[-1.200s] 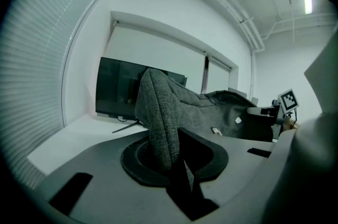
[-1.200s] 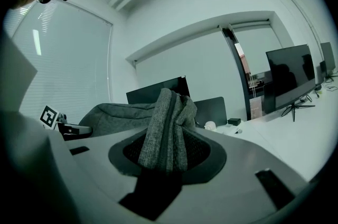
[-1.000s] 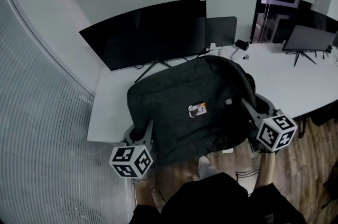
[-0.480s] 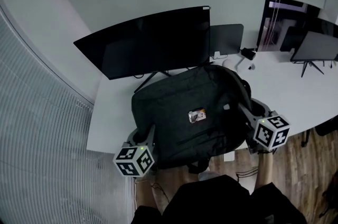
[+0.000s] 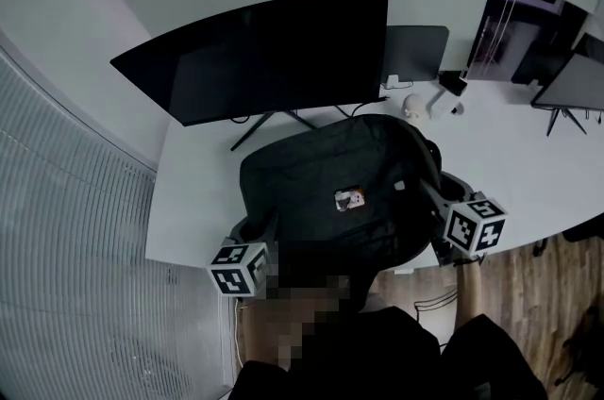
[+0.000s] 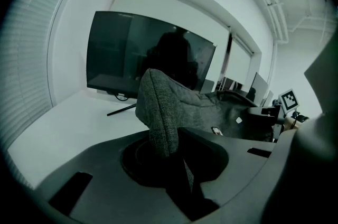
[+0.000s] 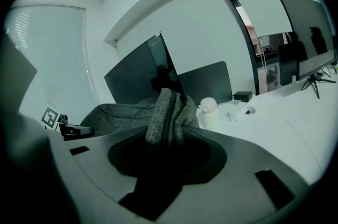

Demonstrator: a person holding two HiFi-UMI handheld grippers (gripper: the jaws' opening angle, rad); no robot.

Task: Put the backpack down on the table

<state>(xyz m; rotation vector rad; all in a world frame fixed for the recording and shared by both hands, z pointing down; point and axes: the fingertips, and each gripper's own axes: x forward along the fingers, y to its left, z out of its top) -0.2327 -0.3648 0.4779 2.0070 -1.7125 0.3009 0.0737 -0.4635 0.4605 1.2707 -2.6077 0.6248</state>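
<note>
A dark grey backpack (image 5: 335, 191) with a small tag on its front lies flat over the near part of the white table (image 5: 193, 200); whether it rests fully on the top I cannot tell. My left gripper (image 5: 257, 238) is shut on its near left corner, and a fold of grey fabric (image 6: 158, 112) rises from between the jaws of that gripper (image 6: 170, 150). My right gripper (image 5: 436, 197) is shut on the right side. There bunched fabric with a zip seam (image 7: 168, 112) sits pinched in the right gripper (image 7: 162, 148).
A wide curved monitor (image 5: 264, 54) stands just behind the backpack, its stand legs (image 5: 274, 120) close to the bag. A dark panel (image 5: 415, 54), a small white pot (image 5: 412, 108) and another monitor (image 5: 576, 82) sit to the right. Window blinds (image 5: 66, 228) run along the left.
Both grippers have carried the backpack forward and down, closer to the monitor and the table top. The grips are unchanged.
</note>
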